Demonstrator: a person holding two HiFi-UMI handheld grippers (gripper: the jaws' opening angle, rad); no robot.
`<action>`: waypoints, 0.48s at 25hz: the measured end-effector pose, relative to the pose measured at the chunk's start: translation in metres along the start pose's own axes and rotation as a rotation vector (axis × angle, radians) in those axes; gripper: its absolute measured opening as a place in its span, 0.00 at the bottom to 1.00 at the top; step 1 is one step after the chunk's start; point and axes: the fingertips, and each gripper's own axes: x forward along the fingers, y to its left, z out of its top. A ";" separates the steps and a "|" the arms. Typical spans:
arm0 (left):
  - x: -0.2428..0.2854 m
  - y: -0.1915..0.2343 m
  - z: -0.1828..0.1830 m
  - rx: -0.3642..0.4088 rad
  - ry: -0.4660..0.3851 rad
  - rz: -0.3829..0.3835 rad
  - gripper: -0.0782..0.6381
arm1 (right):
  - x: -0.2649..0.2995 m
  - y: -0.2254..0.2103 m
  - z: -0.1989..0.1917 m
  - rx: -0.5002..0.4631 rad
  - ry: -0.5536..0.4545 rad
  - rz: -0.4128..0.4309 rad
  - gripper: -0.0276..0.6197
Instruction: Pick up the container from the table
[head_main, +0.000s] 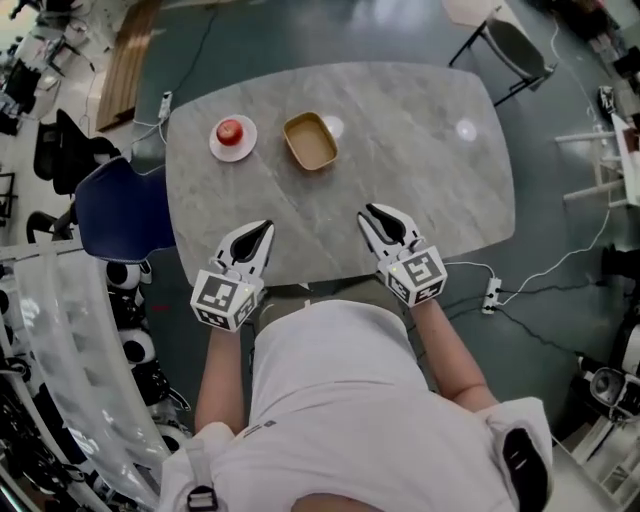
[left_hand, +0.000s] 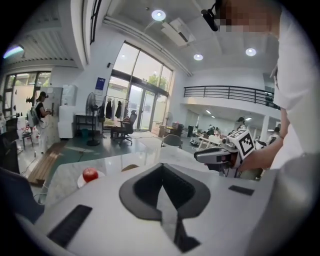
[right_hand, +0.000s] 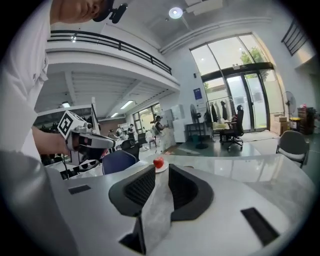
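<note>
Container (head_main: 310, 141), a shallow tan tray with rounded corners, is seen on the far half of the grey marble table (head_main: 440, 170), left of its middle and well apart from both grippers; only its plain tan inside is shown. Just to its left a white plate (head_main: 218, 148) is set, and a red apple (head_main: 230, 131) is carried on it. The left gripper (head_main: 262, 232) is held over the near edge of the table, its jaws brought together at the tips with nothing caught between them. The right gripper (head_main: 370, 213) is held beside it over the same edge, its jaws parted by a narrow gap through which only bare table is seen, so nothing is gripped. From the left gripper view no more than a thin tan sliver of the container is made out above the gripper's body. In the right gripper view the container cannot be told apart behind the jaws, though the apple is shown just above the gap. A blue chair (head_main: 125, 210) is partly covered by the table's left edge.
</note>
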 end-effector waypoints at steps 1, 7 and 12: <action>0.000 0.003 -0.002 -0.014 0.002 0.031 0.11 | 0.007 -0.004 -0.001 -0.011 0.014 0.029 0.16; -0.008 0.017 -0.022 -0.108 0.033 0.225 0.11 | 0.048 -0.026 -0.012 -0.077 0.100 0.189 0.17; -0.028 0.027 -0.038 -0.227 0.040 0.378 0.11 | 0.083 -0.033 -0.021 -0.135 0.177 0.301 0.18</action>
